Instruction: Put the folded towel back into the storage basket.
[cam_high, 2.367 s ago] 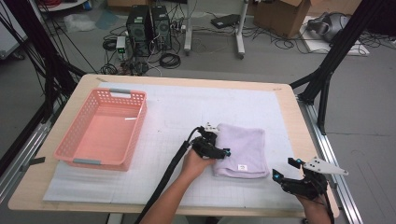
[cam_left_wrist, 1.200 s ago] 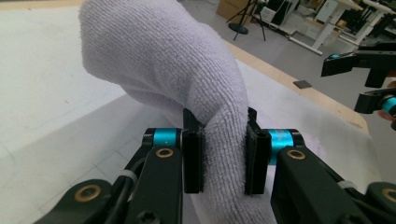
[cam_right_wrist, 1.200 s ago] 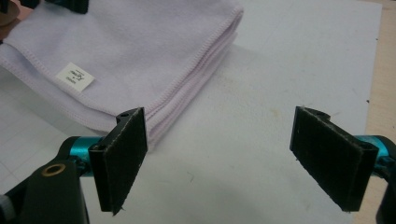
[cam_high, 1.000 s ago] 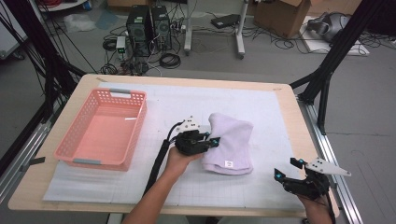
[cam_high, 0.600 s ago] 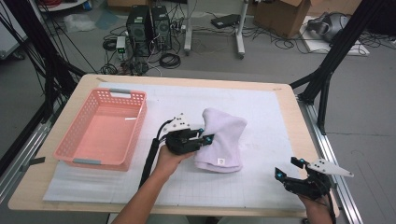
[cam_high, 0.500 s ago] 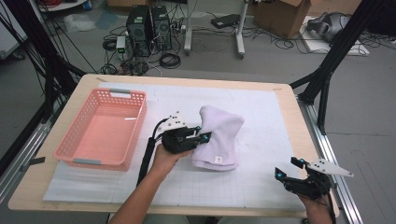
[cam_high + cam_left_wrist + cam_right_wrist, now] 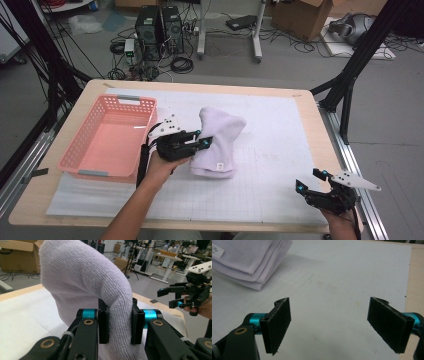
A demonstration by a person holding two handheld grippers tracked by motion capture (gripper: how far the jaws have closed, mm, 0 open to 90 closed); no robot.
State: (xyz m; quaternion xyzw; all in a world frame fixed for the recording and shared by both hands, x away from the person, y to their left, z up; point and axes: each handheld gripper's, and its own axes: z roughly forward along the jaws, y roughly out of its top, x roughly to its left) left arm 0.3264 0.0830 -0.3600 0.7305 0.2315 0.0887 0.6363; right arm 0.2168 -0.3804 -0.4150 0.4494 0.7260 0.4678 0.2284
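Towel (image 7: 218, 140), clamped in left gripper (image 7: 200, 142), has shifted toward basket (image 7: 107, 137).

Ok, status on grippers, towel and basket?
Left gripper shut on towel, lifting one side. Right gripper open, idle. Basket beside it, path open.

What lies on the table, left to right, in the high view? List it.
Pink basket → left gripper → white folded towel clamped in it → right gripper, jaws wide apart, at the table's near right corner.
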